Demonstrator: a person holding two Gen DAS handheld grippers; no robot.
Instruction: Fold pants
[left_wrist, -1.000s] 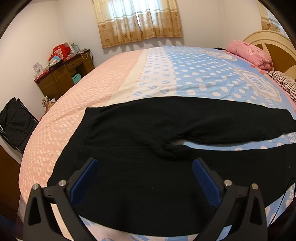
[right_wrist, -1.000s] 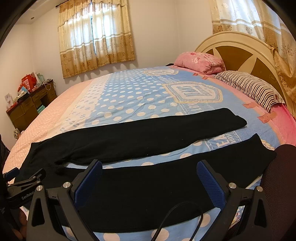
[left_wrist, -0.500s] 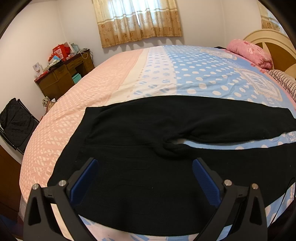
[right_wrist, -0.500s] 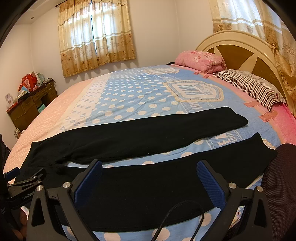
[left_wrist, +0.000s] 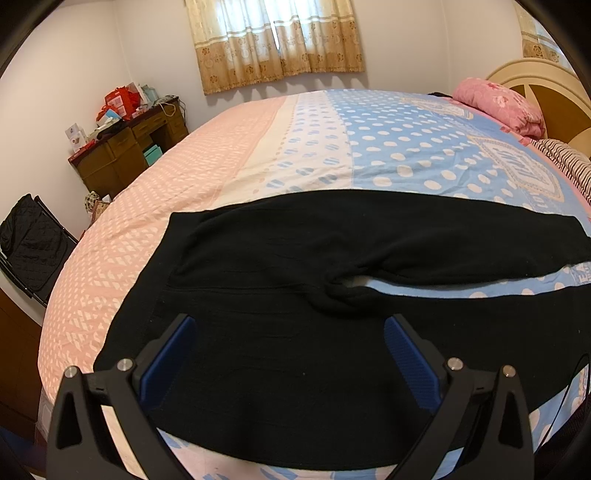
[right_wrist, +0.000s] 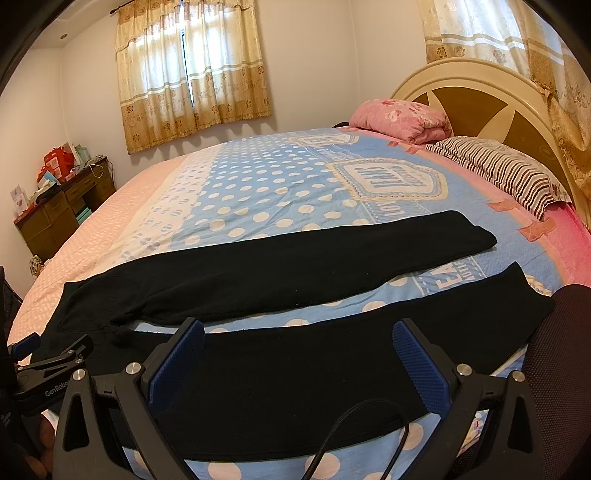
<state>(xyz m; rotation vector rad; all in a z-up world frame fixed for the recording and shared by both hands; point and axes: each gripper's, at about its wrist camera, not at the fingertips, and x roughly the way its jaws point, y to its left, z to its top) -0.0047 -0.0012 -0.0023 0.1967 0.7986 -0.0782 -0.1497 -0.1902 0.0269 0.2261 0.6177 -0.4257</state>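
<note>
Black pants lie flat on the bed, waist to the left, both legs stretched out to the right with a strip of sheet between them. In the right wrist view the far leg and the near leg both show full length. My left gripper is open and empty, above the near waist and hip part. My right gripper is open and empty, above the near leg's middle. The left gripper also shows in the right wrist view at the far left.
The bed has a pink and blue polka-dot sheet. A pink pillow and a striped pillow lie by the headboard. A wooden dresser stands at the left wall. A black chair back is at the near right.
Both grippers have barely moved; the views have shifted very slightly. The pants lie as before.
</note>
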